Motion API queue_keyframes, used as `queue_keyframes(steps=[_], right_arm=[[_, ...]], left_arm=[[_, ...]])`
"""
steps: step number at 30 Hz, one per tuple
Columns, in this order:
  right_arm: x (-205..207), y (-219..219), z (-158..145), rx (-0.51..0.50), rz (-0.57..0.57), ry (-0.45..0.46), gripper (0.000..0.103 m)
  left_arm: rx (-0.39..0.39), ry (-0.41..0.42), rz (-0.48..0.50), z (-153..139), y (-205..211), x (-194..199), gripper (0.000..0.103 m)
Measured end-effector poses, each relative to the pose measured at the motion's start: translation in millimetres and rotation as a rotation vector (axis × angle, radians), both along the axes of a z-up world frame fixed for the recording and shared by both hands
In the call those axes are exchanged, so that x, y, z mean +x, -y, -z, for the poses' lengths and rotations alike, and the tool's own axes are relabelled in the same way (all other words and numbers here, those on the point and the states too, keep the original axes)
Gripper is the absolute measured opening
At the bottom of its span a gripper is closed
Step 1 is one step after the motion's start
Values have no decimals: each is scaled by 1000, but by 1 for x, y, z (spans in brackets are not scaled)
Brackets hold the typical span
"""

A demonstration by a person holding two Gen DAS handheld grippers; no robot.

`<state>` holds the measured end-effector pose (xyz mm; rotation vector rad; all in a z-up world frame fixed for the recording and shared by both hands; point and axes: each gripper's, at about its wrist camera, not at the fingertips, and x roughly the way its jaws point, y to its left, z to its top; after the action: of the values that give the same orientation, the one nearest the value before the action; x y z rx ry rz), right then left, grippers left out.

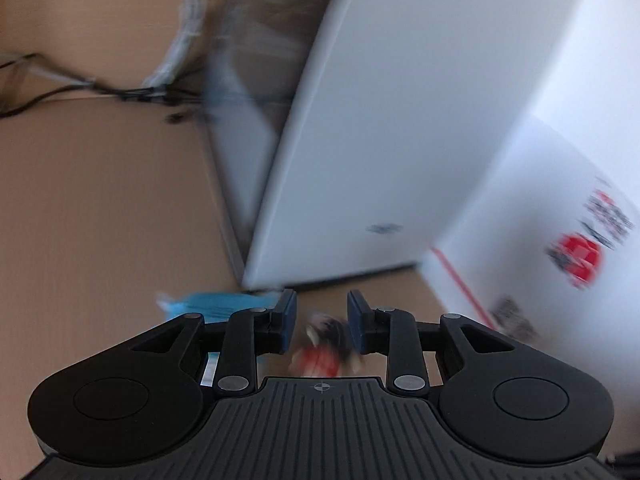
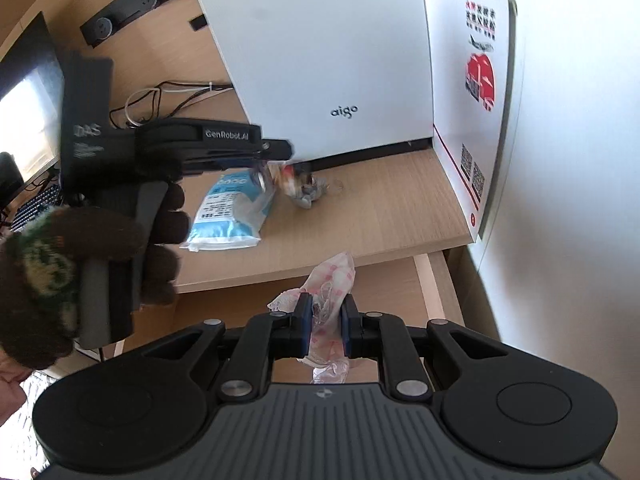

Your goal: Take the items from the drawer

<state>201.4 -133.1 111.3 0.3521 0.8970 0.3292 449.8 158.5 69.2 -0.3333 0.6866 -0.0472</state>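
My right gripper (image 2: 326, 320) is shut on a crinkled pink-and-white plastic packet (image 2: 334, 276), held over the open wooden drawer (image 2: 424, 280) just below the desk's front edge. In the blurred left wrist view, my left gripper (image 1: 322, 320) stands open above a small red, black and white item (image 1: 324, 346) that lies on the desk. The right wrist view shows that left gripper (image 2: 286, 150) in a dark gloved hand (image 2: 120, 232), low over a little pile of grey and red items (image 2: 306, 192). A light blue packet (image 2: 228, 216) (image 1: 216, 306) lies beside the pile.
A white "aigo" computer case (image 2: 320, 60) (image 1: 380, 120) stands at the back of the wooden desk (image 2: 380, 208). A white box with red print (image 2: 476, 92) (image 1: 576, 256) walls the right side. Cables (image 2: 160, 96), a power strip (image 2: 120, 20) and a monitor (image 2: 28, 96) are to the left.
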Motion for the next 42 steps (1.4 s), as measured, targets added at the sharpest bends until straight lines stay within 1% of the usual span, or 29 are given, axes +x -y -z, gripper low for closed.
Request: queue_keyframes(steps=[4, 5, 8, 10, 13, 15, 16, 17, 18, 20, 22, 24, 26, 28, 29, 31, 32, 33, 36, 37, 38, 40, 42], right_arm=[[15, -1, 19, 9, 4, -55, 14], [19, -1, 22, 15, 5, -58, 14], [34, 1, 19, 40, 12, -29, 14], [47, 2, 10, 49, 27, 5, 14], [74, 4, -3, 53, 56, 65, 14], [95, 2, -7, 70, 71, 102, 14], [105, 3, -7, 87, 71, 118, 14], [115, 2, -6, 106, 69, 124, 23], [124, 1, -3, 114, 67, 111, 43], [138, -4, 8, 104, 82, 68, 61], [140, -11, 19, 80, 74, 41, 60], [133, -18, 27, 58, 56, 22, 61], [122, -23, 30, 37, 39, 12, 61], [105, -27, 26, 24, 27, 11, 61], [97, -29, 23, 31, 10, 19, 62], [75, -34, 16, 50, -40, 20, 72], [62, -34, 15, 66, -76, 3, 80], [57, -44, 18, 94, -130, -42, 83], [46, -91, 46, 188, -301, -260, 83], [42, -111, 59, 187, -351, -342, 83], [36, -135, 73, 158, -407, -423, 82], [24, -176, 92, 98, -507, -530, 82], [15, -206, 106, 84, -581, -629, 80]], left_arm=[[-43, 40, -58, -5, -18, -13, 30], [-48, 54, -66, -13, -23, -22, 30], [-52, 93, -91, -31, -35, -50, 30], [-61, 100, -106, -36, -41, -75, 30], [-64, 87, -100, -37, -47, -115, 30], [-42, 49, -87, -33, -48, -139, 30], [-23, 17, -82, -26, -48, -149, 30], [-5, -12, -83, -20, -49, -157, 30], [12, -45, -82, -12, -50, -164, 30], [15, -97, -79, -2, -53, -178, 30], [1, -141, -63, 7, -57, -191, 30], [-1, -179, -26, 14, -59, -200, 30], [0, -199, 3, 16, -62, -203, 30], [-14, -205, -7, 13, -69, -209, 30], [-19, -209, -19, 11, -73, -210, 30], [-16, -222, -52, 7, -81, -209, 30], [-17, -225, -65, 5, -84, -210, 30], [-22, -221, -78, 3, -86, -212, 30], [-57, -191, -127, -6, -98, -217, 30], [-61, -177, -145, -9, -102, -220, 30], [-59, -166, -161, -13, -106, -221, 30], [-51, -150, -193, -21, -113, -228, 30], [-59, -135, -216, -25, -121, -235, 30]])
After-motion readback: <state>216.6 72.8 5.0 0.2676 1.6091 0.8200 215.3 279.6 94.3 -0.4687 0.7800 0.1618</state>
